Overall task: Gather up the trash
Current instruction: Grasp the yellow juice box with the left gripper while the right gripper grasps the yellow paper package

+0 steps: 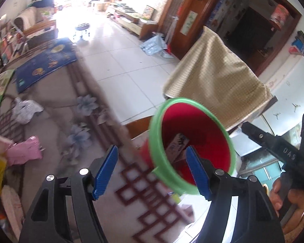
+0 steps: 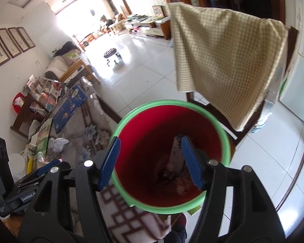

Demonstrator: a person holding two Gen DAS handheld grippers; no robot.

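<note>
A red bin with a green rim (image 1: 194,105) stands beside the table's edge, and in the right wrist view this bin (image 2: 131,141) lies right under me. A printed carton (image 1: 177,144) and crumpled wrappers (image 2: 180,182) lie inside it. My left gripper (image 1: 151,148) is open over the bin's near rim, with nothing between its blue pads. My right gripper (image 2: 150,138) is open above the bin's mouth, also with nothing in it. On the table lie a crumpled white paper (image 1: 26,109) and a pink wrapper (image 1: 24,151).
A floral tablecloth (image 1: 71,121) covers the table, with a blue mat (image 1: 46,60) at its far end. A wooden chair draped in checked cloth (image 2: 223,60) stands behind the bin. White tiled floor (image 2: 152,70) stretches beyond, with a small stool (image 2: 111,54).
</note>
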